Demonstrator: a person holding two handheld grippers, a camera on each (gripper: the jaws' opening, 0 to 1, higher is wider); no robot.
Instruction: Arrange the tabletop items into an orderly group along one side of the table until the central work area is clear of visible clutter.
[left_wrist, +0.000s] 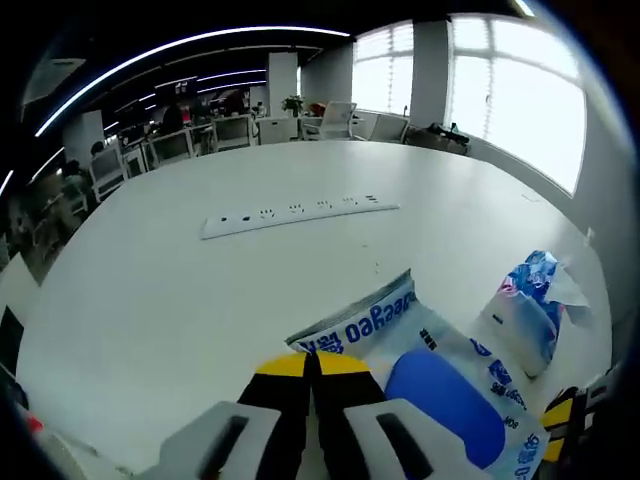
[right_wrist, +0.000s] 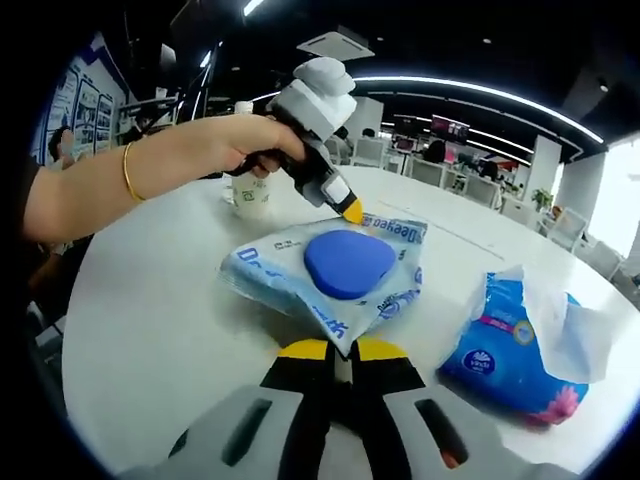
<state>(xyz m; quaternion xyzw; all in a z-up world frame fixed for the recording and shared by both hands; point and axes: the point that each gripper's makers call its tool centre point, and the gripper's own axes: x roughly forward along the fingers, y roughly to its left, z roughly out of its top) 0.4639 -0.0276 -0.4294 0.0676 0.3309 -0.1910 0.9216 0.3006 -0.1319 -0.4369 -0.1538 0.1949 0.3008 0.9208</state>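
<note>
Wipes pack: the flat blue-and-white wipes pack (right_wrist: 340, 272) lies at the middle of the right gripper view, one corner lifted and caught in the jaws rising from the bottom; in the left gripper view it sits at lower centre (left_wrist: 425, 375), its other edge under that view's jaws.
Right hand-held gripper: the right hand-held gripper (right_wrist: 342, 352) has its yellow tips pressed together on the near corner of the pack, pinching the film, I'd say to steady or drag it.
Left hand-held gripper: the left hand-held gripper (right_wrist: 352, 211), held by a hand (right_wrist: 245, 143) with a bracelet, comes in from the upper left of the right gripper view and touches the far edge of the pack; in its own view (left_wrist: 312, 365) the tips look closed on that edge.
Why two holds: a soft pack flops, so gripping both ends looks meant to carry it flat toward one side.
Tissue pack: the blue tissue pack (right_wrist: 520, 345) stands just beside the wipes at lower right, a sheet sticking out of the top; untouched.
Cup: a pale cup (right_wrist: 250, 195) sits behind the hand.
Power strip: a white power strip (left_wrist: 300, 213) lies well apart, mid-tabletop.
Tabletop: the white tabletop (left_wrist: 150, 300) is otherwise bare around them.
Progress: early, by my guess; nothing yet lined up along an edge.
</note>
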